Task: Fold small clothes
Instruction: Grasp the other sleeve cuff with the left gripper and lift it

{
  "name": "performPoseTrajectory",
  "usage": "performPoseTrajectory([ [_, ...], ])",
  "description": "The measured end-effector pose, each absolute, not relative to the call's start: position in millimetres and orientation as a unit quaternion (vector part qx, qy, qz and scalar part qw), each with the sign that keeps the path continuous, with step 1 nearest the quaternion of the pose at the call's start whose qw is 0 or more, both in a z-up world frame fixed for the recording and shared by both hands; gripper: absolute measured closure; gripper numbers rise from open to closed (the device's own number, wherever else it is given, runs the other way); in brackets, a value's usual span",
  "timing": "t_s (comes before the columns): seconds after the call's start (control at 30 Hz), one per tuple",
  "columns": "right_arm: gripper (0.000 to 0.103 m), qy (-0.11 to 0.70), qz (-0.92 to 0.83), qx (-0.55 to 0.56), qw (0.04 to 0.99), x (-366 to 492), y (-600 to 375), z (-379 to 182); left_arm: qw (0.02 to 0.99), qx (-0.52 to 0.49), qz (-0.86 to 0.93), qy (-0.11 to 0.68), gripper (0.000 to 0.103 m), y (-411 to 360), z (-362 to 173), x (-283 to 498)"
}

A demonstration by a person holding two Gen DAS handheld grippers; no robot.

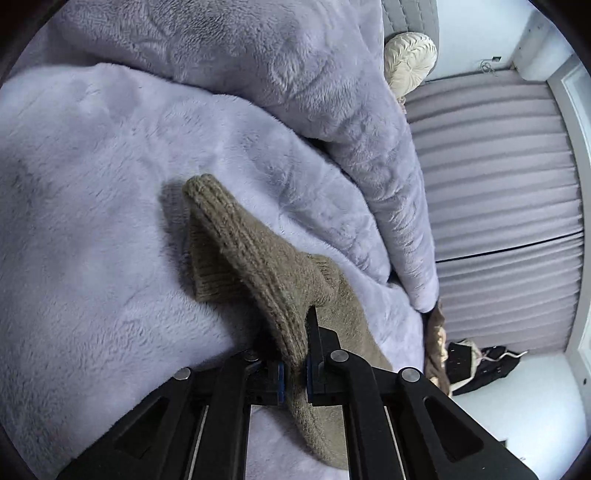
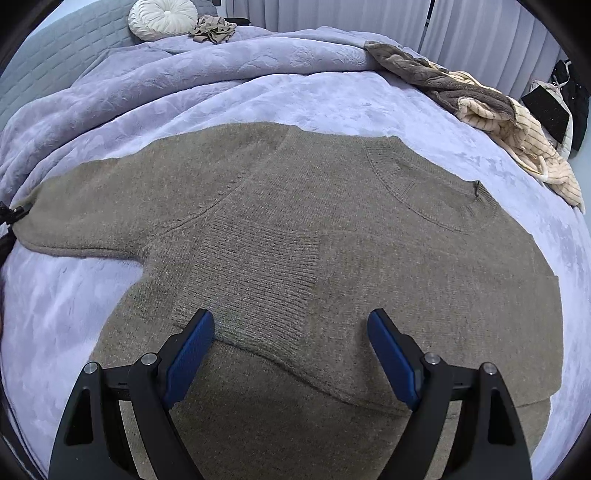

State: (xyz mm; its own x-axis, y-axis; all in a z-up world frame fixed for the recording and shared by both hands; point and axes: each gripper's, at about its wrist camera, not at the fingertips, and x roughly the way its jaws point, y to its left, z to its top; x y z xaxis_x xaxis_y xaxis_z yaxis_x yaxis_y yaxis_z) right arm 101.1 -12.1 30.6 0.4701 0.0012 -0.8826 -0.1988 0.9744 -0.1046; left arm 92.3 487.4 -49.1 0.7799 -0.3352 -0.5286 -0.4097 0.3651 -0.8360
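Left wrist: left gripper pinches sweater cuff above blanket.

My left gripper is matt black plastic with small bright metal pins, and its ribbed blue pads are pinched on the sweater, an olive-brown knit, fuzzy and matt, with coarser ribbing at the cuff and collar. My right gripper has the same matt black frame, and its blue pads look finely textured and rubbery. The lavender blanket is plush, soft-napped fleece with a faint sheen, and the cream round cushion is pleated, slightly glossy cloth.
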Motion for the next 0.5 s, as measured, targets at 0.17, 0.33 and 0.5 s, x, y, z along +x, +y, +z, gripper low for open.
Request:
performPoseTrajectory([
  [0.17, 0.015, 0.513, 0.056, -0.099, 0.851, 99.9, -12.4, 31.7, 0.744, -0.589, 0.006, 0.316, 0.095, 495.5, -55.5, 85.3],
  [0.33, 0.015, 0.514, 0.058, -0.104, 0.849, 98.7, -11.5, 31.3, 0.742, -0.604, -0.004, 0.291, 0.095, 501.1, -59.2, 80.0],
  [0.5, 0.015, 0.514, 0.061, -0.112, 0.848, 107.1, -6.1, 36.0, 0.808, -0.487, 0.056, 0.327, 0.095, 480.7, -17.6, 81.5],
])
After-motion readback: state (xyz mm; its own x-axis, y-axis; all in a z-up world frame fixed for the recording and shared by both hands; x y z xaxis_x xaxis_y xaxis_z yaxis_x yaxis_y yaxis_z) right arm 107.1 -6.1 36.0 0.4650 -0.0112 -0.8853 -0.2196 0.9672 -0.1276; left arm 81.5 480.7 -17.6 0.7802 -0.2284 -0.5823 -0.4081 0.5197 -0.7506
